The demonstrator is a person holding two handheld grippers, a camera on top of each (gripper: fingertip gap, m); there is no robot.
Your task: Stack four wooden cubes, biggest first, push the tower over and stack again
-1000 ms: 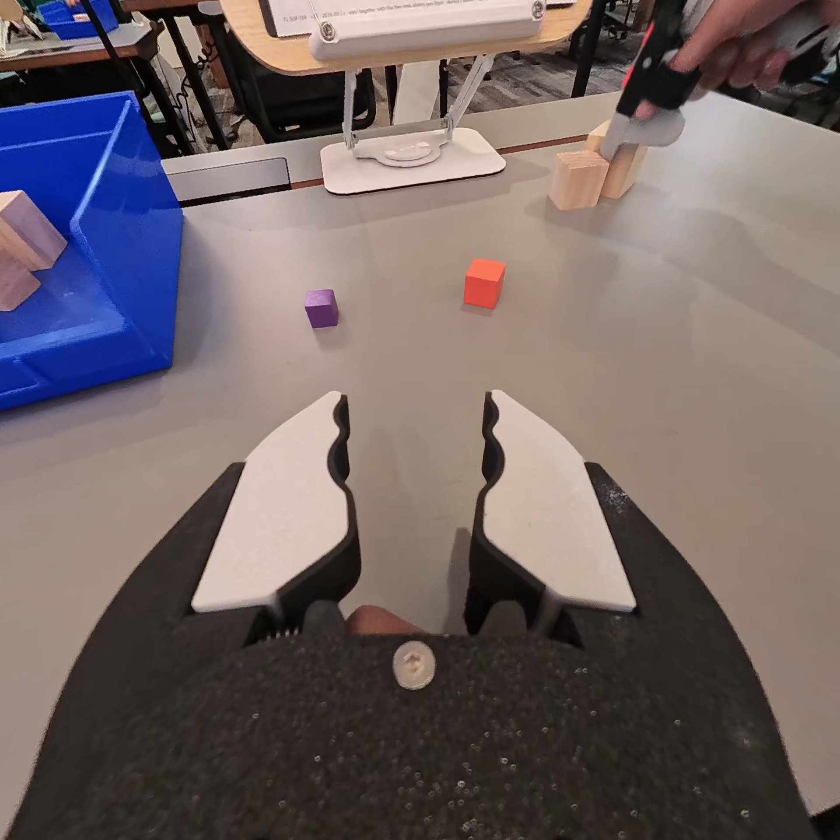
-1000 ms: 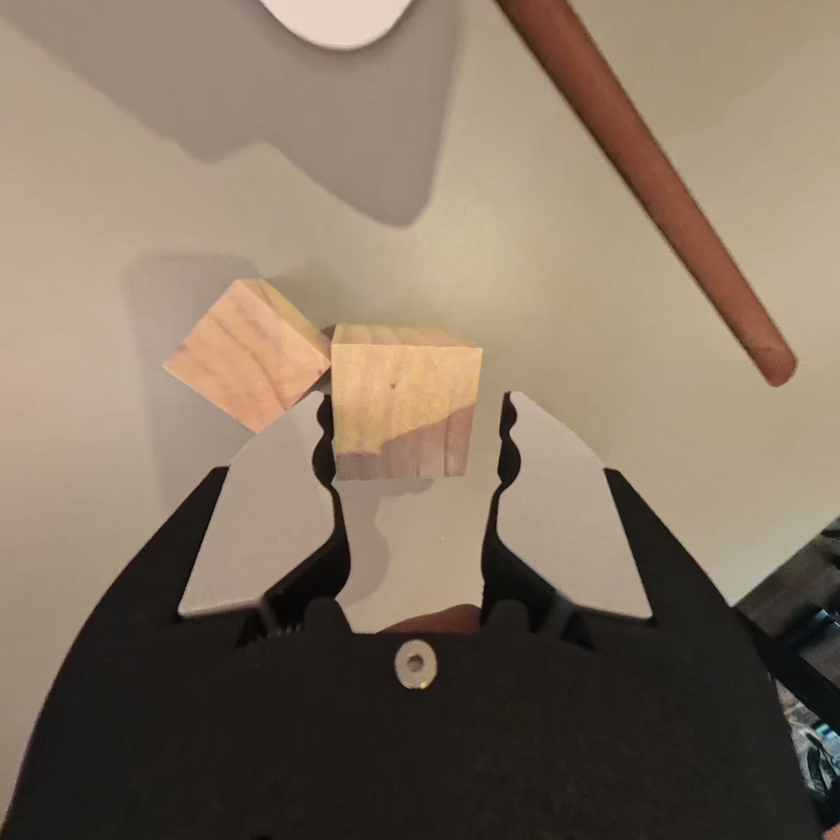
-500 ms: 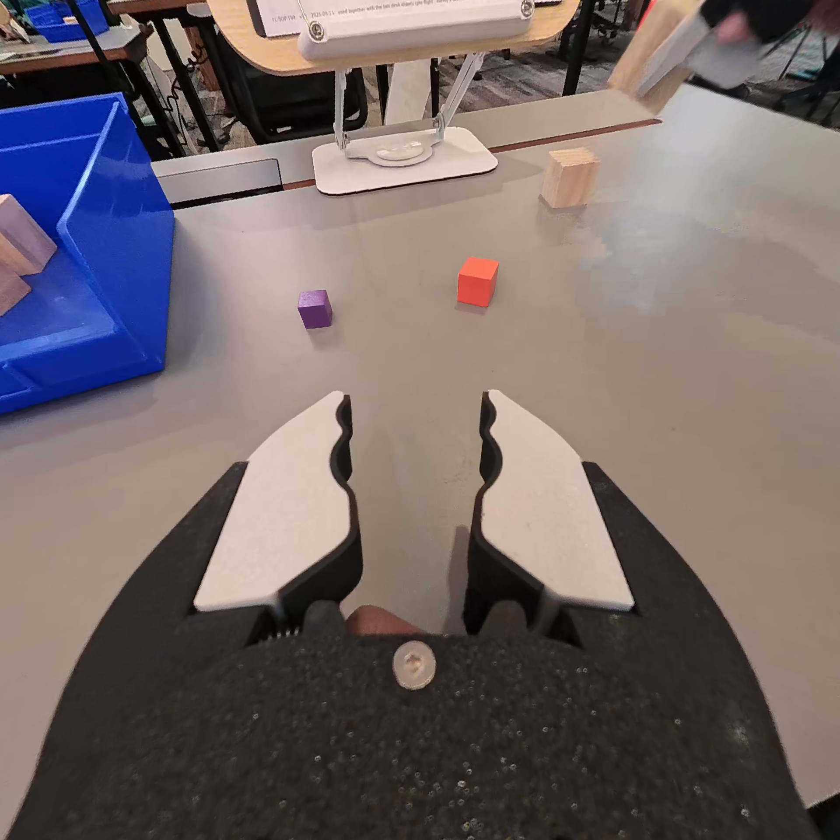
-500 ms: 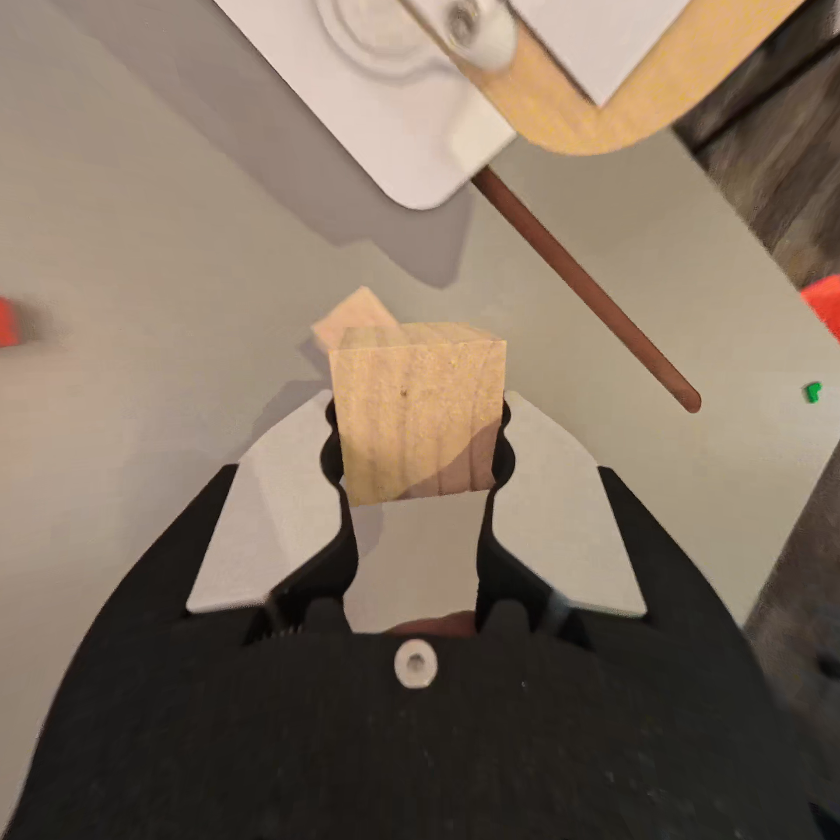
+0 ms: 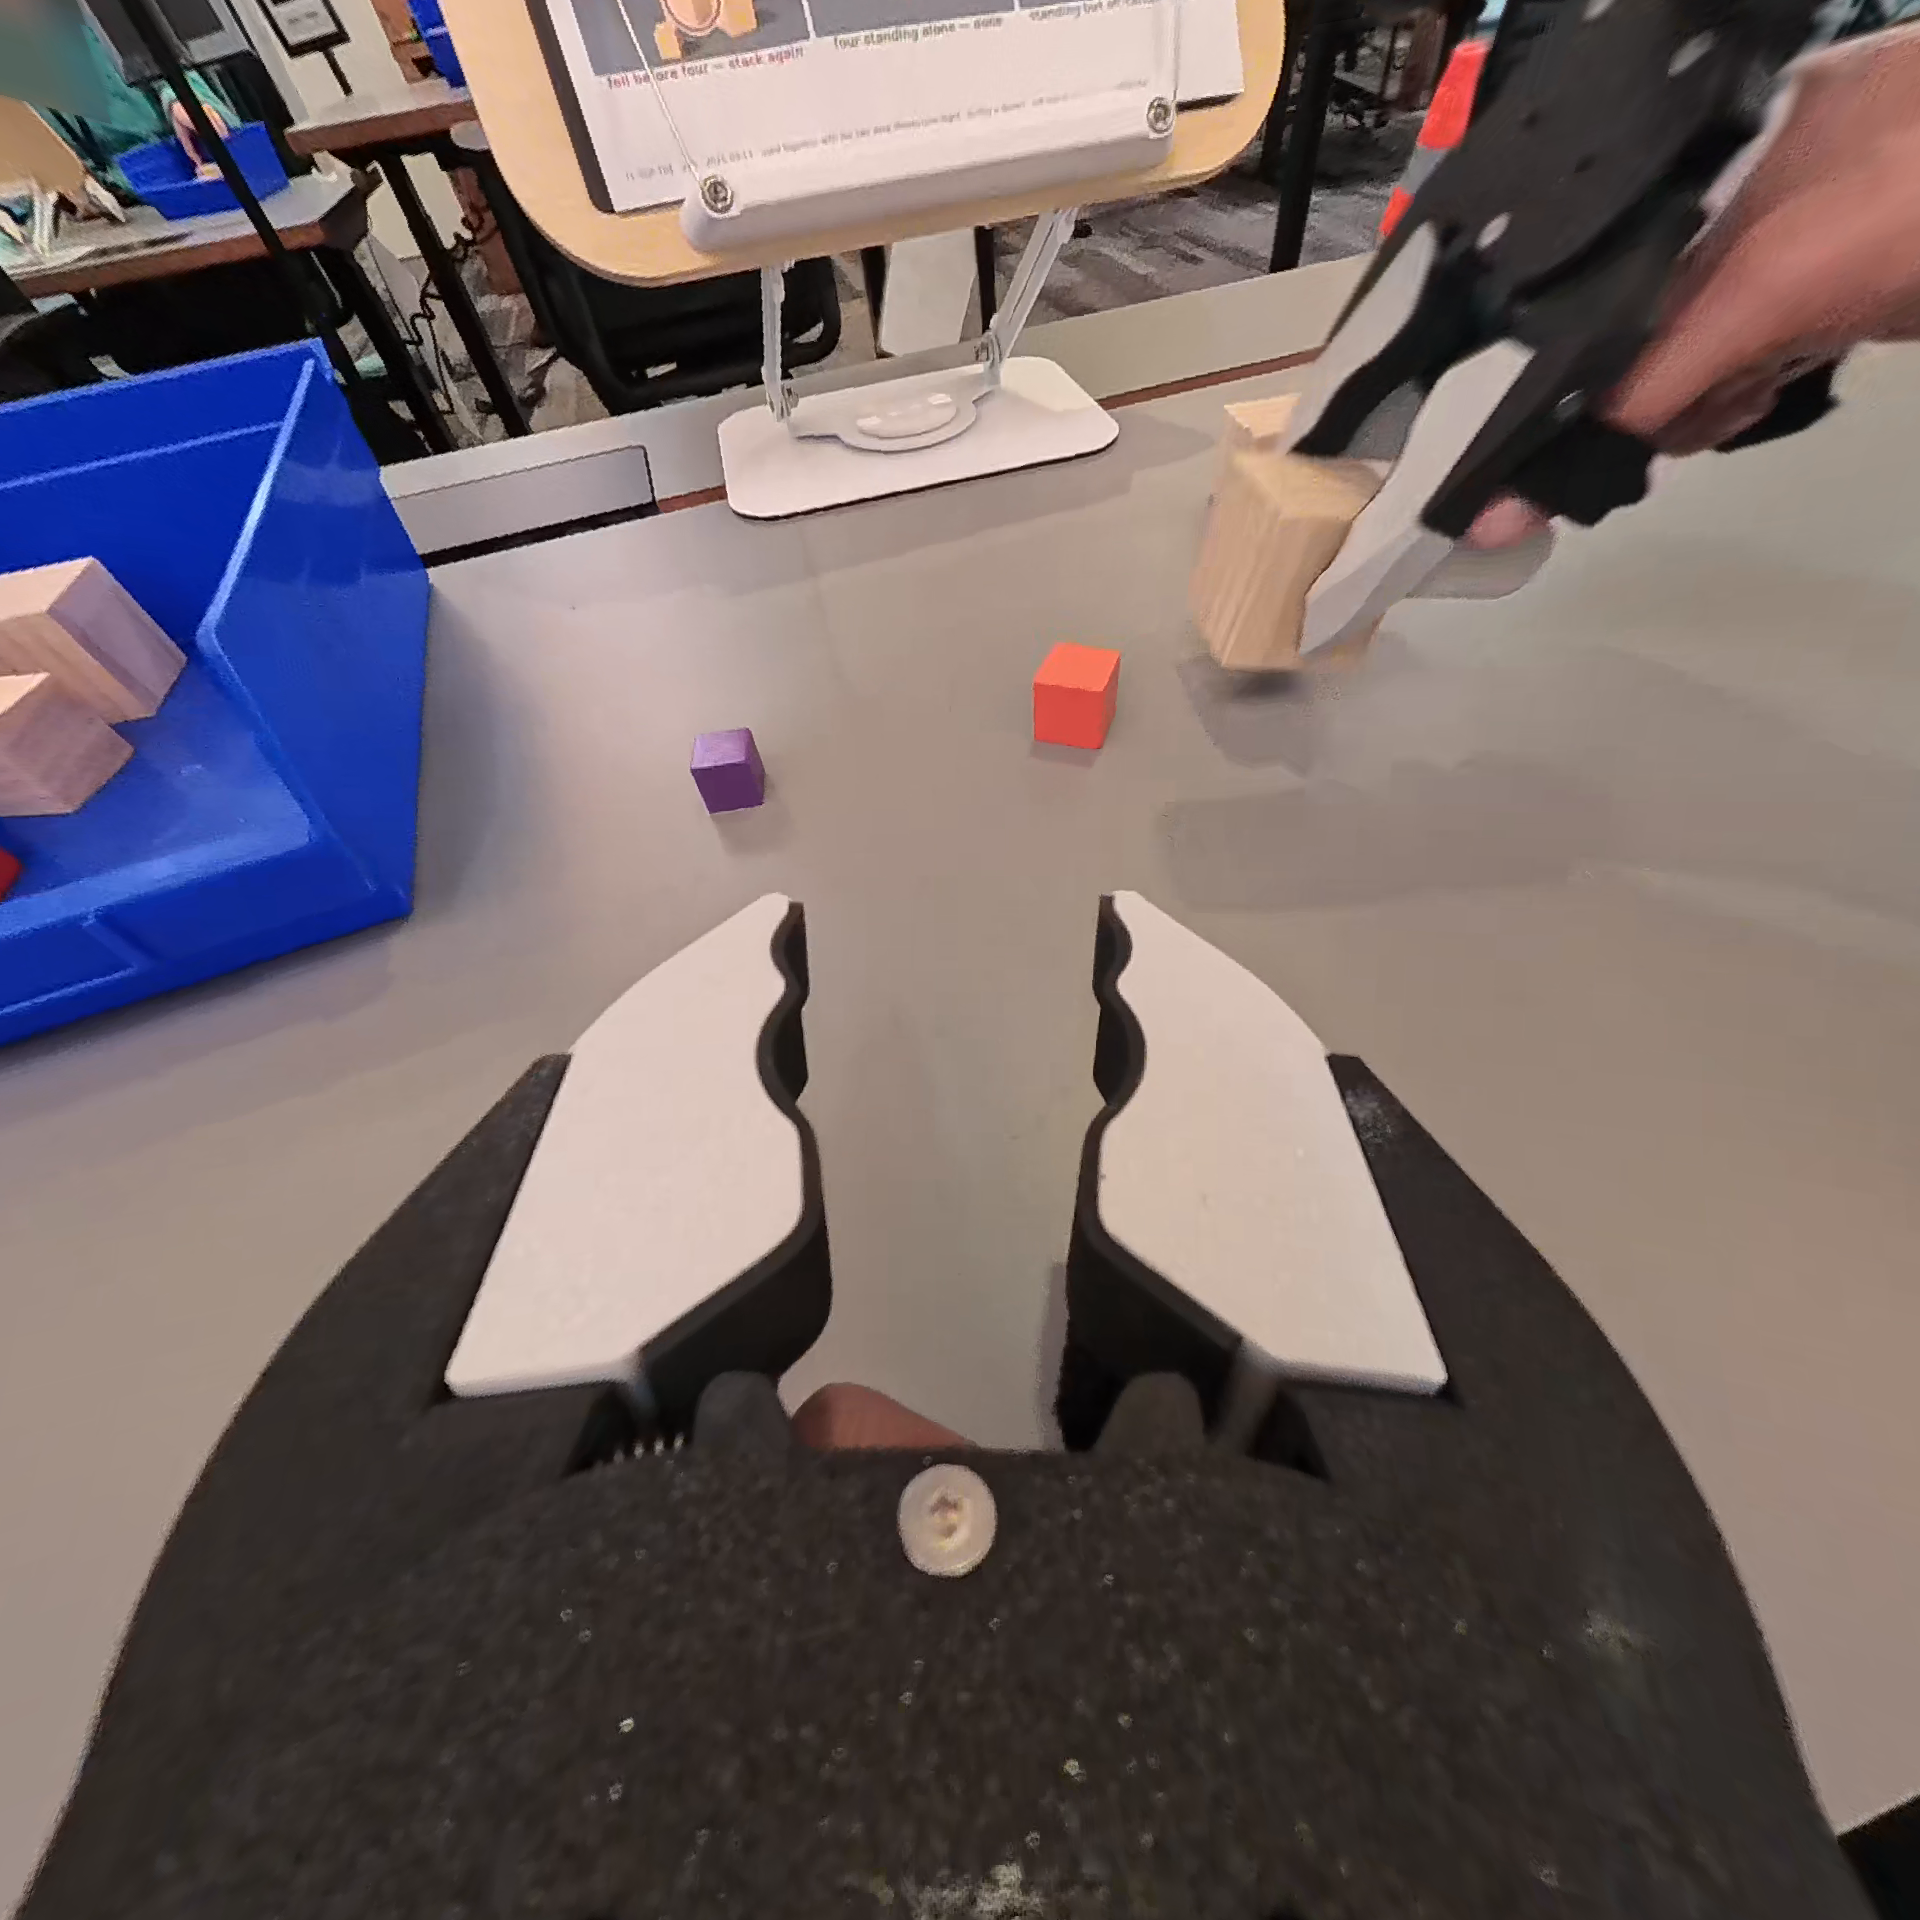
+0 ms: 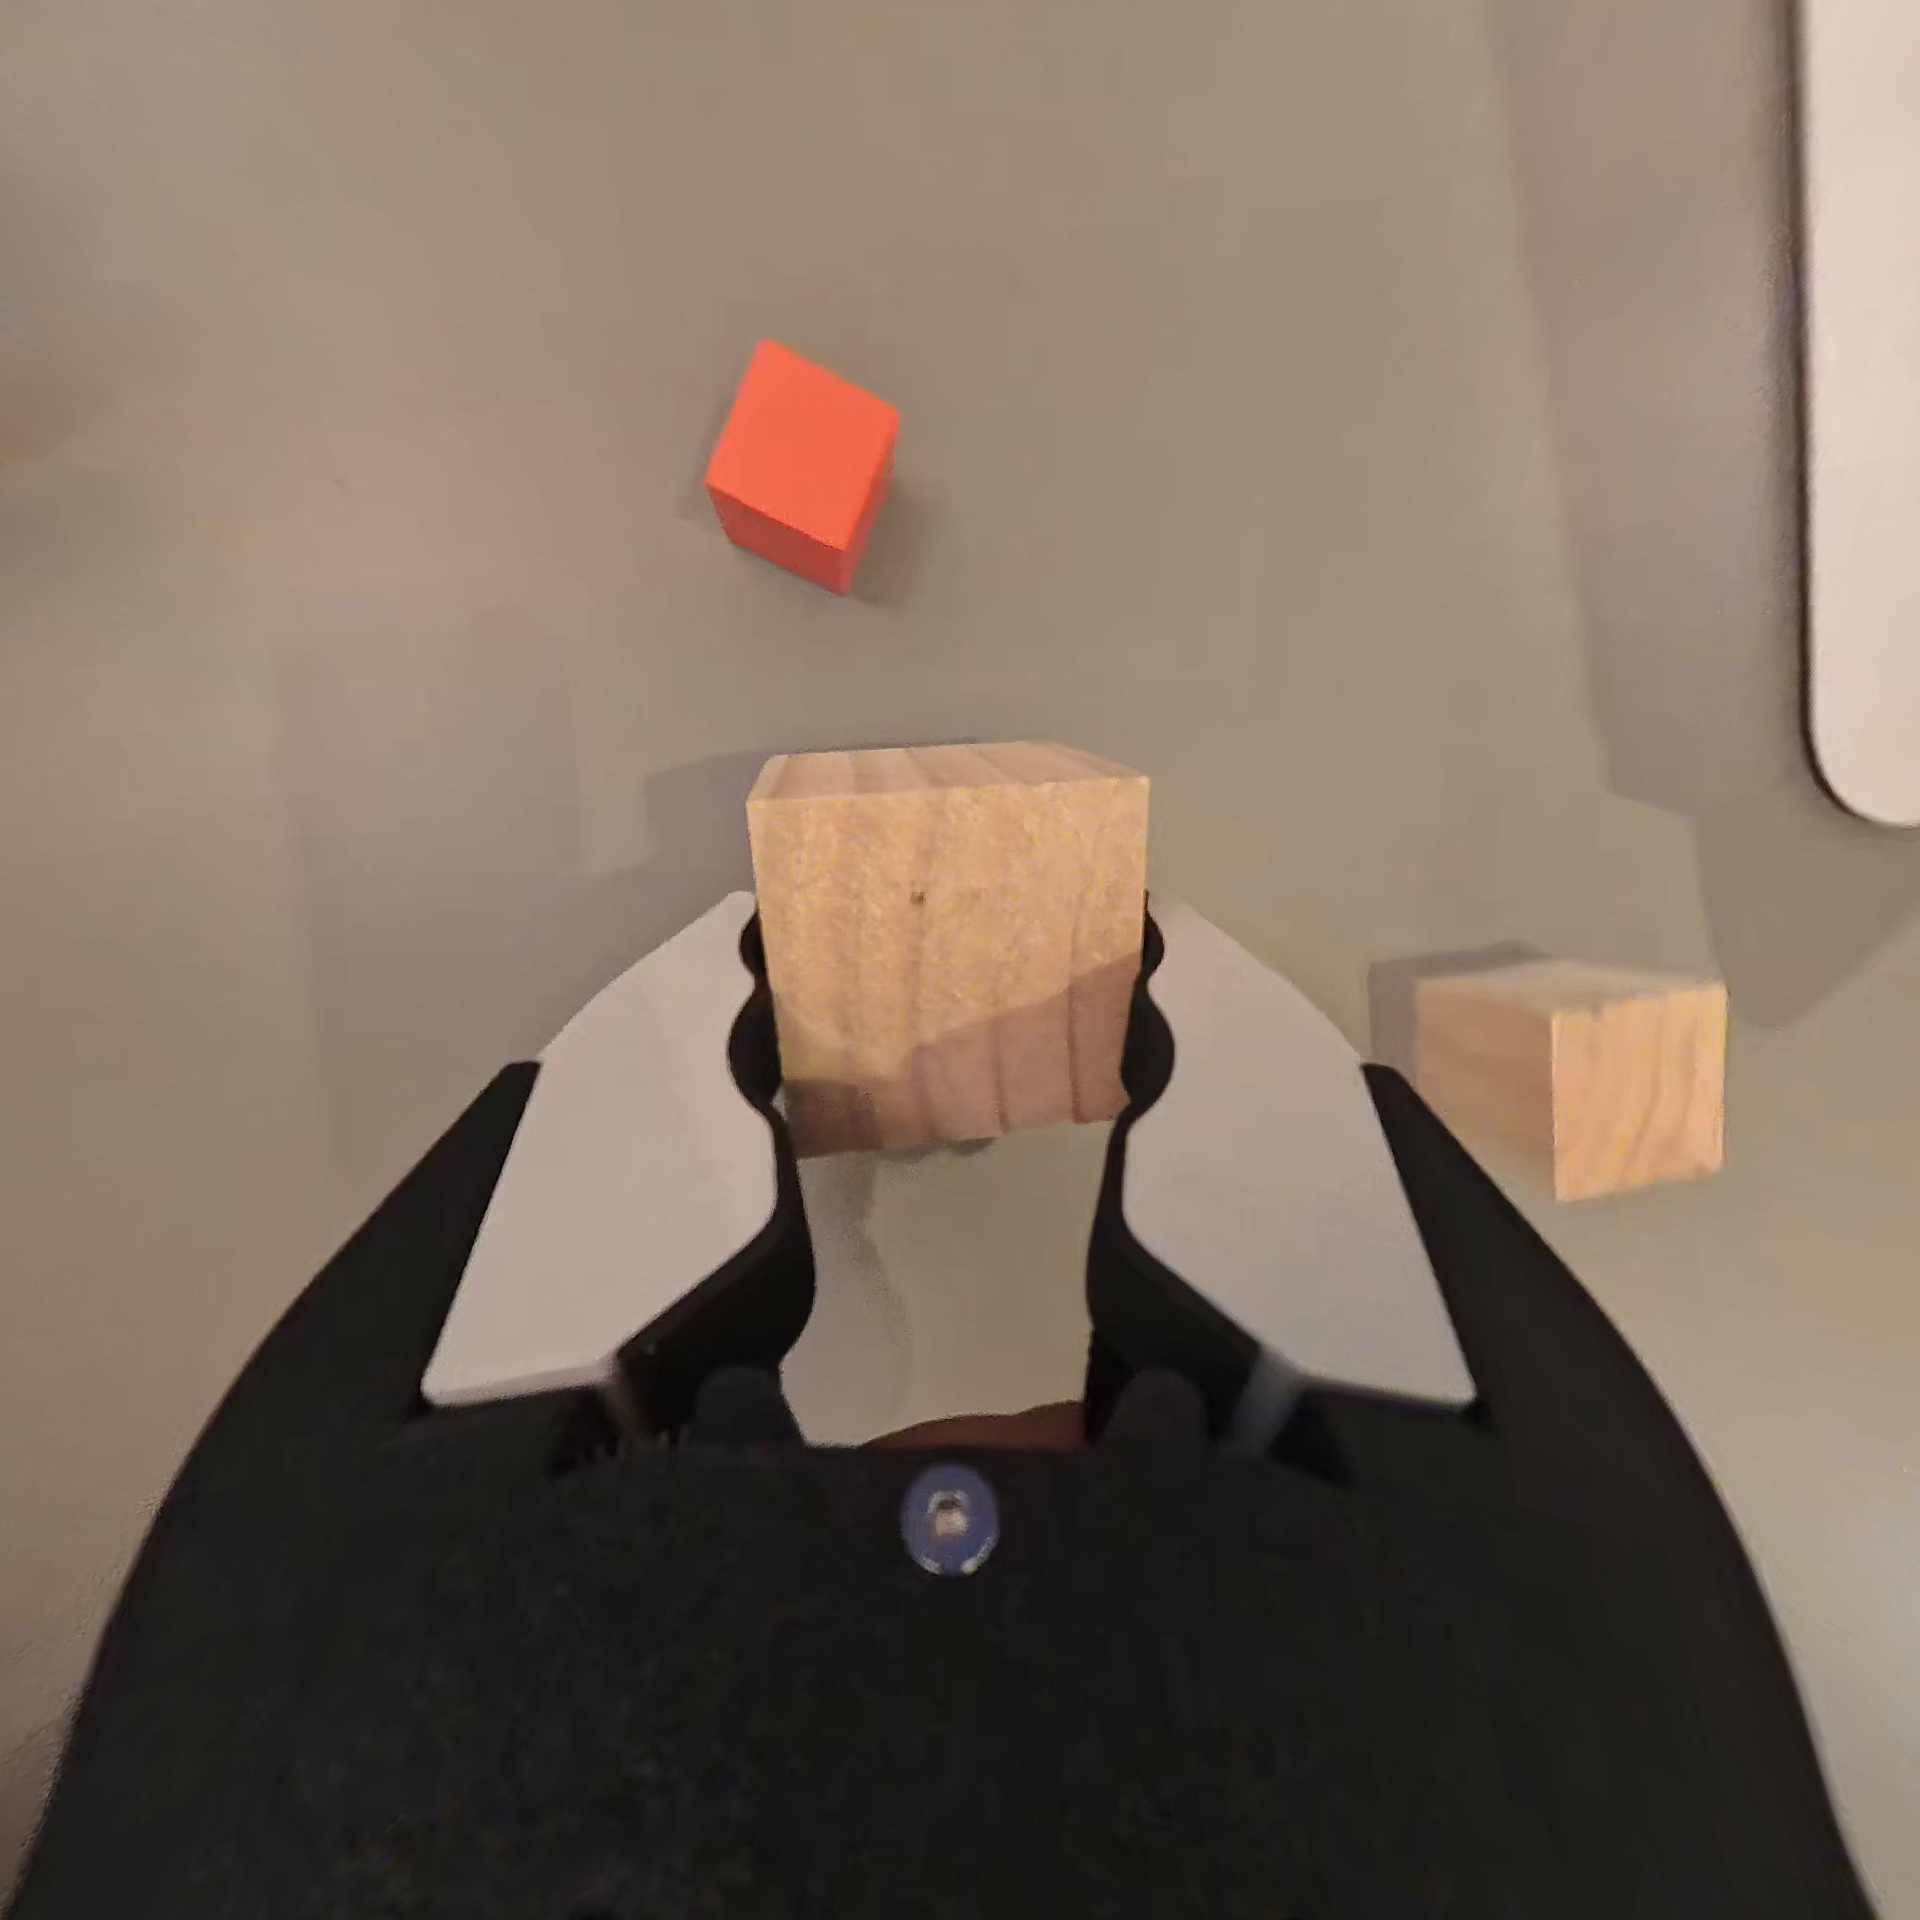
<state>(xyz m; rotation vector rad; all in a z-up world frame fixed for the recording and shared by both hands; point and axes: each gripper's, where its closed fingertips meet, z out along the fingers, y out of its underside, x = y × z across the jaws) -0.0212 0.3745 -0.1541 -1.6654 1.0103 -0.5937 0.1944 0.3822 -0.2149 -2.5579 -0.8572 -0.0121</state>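
My right gripper (image 6: 948,935) is shut on the biggest plain wooden cube (image 6: 940,935) and holds it just above the grey table, right of the orange cube (image 6: 802,465). In the left wrist view that cube (image 5: 1262,561) and the right gripper (image 5: 1340,540) show at the far right. A smaller plain wooden cube (image 6: 1569,1075) rests on the table; in the left wrist view it (image 5: 1259,418) is half hidden behind the held one. An orange cube (image 5: 1075,694) and a small purple cube (image 5: 727,769) lie mid-table. My left gripper (image 5: 948,914) is open and empty, well short of them.
A blue bin (image 5: 270,644) at the left holds other pale wooden blocks (image 5: 78,644). A white stand base (image 5: 914,436) with a board on it stands at the table's far edge; it also shows in the right wrist view (image 6: 1860,416). Other desks lie behind.
My right gripper closed on the big wooden cube, lifted it away from the smaller one, and has carried it down toward the table beside the orange cube. My left gripper stayed put.
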